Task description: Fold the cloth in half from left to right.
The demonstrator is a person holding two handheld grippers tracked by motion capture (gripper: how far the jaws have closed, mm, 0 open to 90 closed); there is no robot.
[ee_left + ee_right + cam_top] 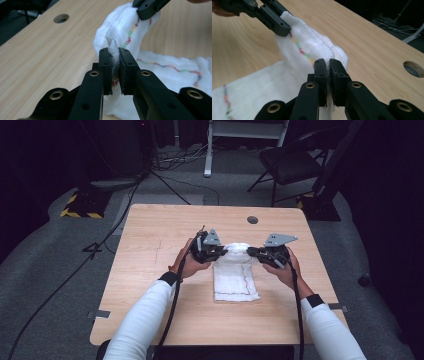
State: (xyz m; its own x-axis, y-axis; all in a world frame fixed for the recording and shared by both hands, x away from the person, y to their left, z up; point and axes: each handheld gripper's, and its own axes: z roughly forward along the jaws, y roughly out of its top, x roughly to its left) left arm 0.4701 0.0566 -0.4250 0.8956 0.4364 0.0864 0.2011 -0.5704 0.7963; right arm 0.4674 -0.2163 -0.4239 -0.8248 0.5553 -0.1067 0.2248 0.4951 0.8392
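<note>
Together, the left gripper (pixel 223 252) and right gripper (pixel 251 251) are each pinching the far edge of the white cloth (pixel 235 281), lifting it while the rest is lying flat mid-table (pixel 150 270). Beyond it, a cable hole (pixel 252 220) is sitting clear; a chair (pixel 290 165) is standing behind the table.
</note>
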